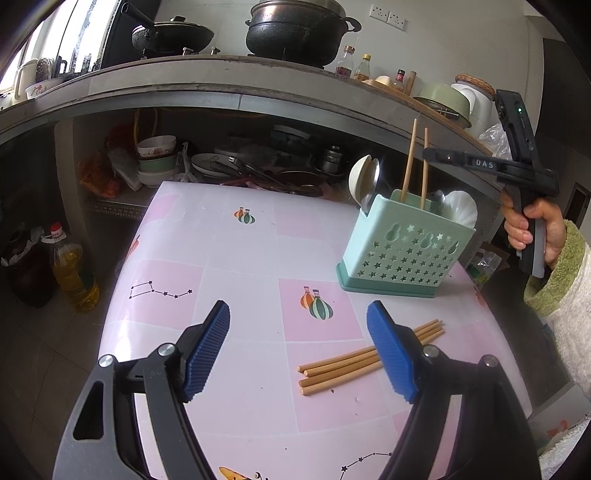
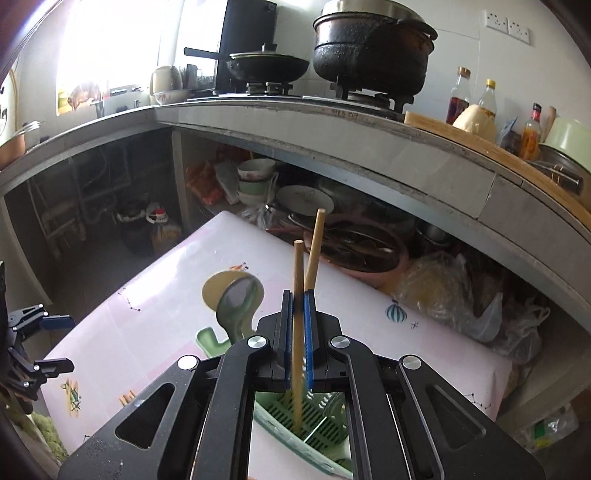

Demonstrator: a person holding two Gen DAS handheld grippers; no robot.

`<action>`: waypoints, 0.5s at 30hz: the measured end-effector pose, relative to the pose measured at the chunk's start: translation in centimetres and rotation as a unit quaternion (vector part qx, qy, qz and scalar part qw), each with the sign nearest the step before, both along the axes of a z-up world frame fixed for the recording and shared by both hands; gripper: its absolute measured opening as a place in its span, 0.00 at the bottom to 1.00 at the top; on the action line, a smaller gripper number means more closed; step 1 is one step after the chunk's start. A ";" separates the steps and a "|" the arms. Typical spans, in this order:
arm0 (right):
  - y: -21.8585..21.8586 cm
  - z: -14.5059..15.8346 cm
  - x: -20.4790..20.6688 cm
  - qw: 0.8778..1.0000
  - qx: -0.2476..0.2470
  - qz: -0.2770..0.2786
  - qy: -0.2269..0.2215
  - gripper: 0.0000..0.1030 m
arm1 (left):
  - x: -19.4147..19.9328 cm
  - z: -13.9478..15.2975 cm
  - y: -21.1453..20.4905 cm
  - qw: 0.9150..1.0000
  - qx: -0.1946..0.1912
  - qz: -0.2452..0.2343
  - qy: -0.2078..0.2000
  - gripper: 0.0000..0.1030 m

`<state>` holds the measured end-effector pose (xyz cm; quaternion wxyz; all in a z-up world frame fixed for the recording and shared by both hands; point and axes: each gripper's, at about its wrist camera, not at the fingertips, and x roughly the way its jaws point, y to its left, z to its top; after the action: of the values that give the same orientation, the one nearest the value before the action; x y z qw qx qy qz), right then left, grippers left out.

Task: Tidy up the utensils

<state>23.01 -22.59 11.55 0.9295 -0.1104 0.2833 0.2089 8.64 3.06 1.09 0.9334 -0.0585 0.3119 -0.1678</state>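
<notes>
A mint green utensil holder (image 1: 402,247) stands at the right of the pink table (image 1: 240,258), with spoons (image 1: 364,181) and two upright chopsticks (image 1: 409,162) in it. Several chopsticks (image 1: 354,360) lie on the table near my left gripper (image 1: 299,347), which is open and empty just above them. My right gripper (image 2: 297,295) is shut on one chopstick (image 2: 297,280) over the holder (image 2: 314,424); its lower end rests inside. A second chopstick (image 2: 316,243) leans beside it. The right gripper also shows in the left wrist view (image 1: 428,153).
A concrete counter (image 1: 221,92) with black pots (image 1: 295,29) and bottles (image 1: 354,62) runs behind the table. Bowls and plates (image 1: 159,158) fill the shelf beneath. An oil bottle (image 1: 72,269) stands on the floor at left. Plastic bags (image 2: 461,295) lie at right.
</notes>
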 end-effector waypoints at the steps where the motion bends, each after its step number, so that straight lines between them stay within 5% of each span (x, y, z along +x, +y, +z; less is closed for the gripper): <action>1: 0.0 0.0 -0.1 1.000 0.000 -0.001 0.000 0.04 | 0.0 0.0 -0.1 1.000 0.000 -0.001 0.001 0.72; 5: -0.3 0.3 -0.4 1.000 0.000 -0.014 0.009 0.04 | -0.1 0.1 -0.4 1.000 0.001 -0.006 0.002 0.72; 8: -0.3 0.7 -1.3 0.999 -0.005 -0.032 0.007 0.14 | -0.4 0.3 -0.5 1.000 0.001 -0.009 -0.001 0.72; 10: -0.4 1.3 -2.8 0.999 -0.007 -0.050 -0.002 0.37 | -0.6 0.3 -0.6 1.000 0.000 -0.010 0.001 0.72; 15: 0.1 0.8 -7.3 0.994 -0.039 -0.099 0.012 0.65 | -0.5 -0.2 -0.9 1.000 -0.003 -0.018 0.014 0.72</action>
<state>15.72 -22.47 12.38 0.9372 -0.1151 0.3115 0.1062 8.11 2.18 0.88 0.9254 -0.0579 0.3259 -0.1844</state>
